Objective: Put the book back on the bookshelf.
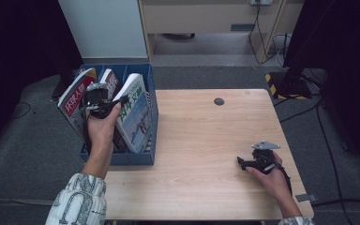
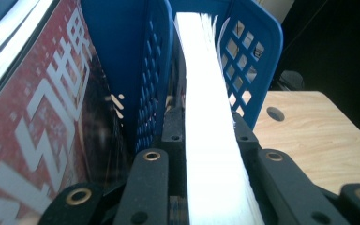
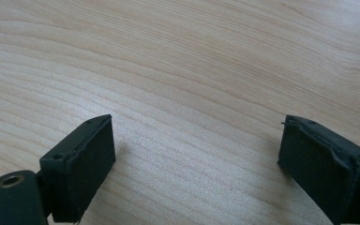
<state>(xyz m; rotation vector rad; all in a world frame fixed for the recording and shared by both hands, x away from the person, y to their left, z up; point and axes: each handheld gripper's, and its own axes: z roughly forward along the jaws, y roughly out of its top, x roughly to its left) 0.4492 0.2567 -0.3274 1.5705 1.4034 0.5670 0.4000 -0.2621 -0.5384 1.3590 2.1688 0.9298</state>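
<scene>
Over the blue file box (image 1: 143,157) at the surface's (image 1: 201,140) left edge, my left hand-held gripper (image 1: 104,104) is clamped on a white-edged magazine (image 2: 211,140) standing in a compartment. Near the right edge, my right hand-held gripper (image 1: 244,163) rests with jaws wide apart, holding nothing.

High view overhead, facing forward-down; gripper views close along jaws; all share wooden table (image 1: 201,140).

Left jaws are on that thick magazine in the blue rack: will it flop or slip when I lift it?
The magazine is probably fairly stiff and heavy, given its thick page block. It may sag slightly, since it is held at one edge. Its glossy cover might slip.
</scene>
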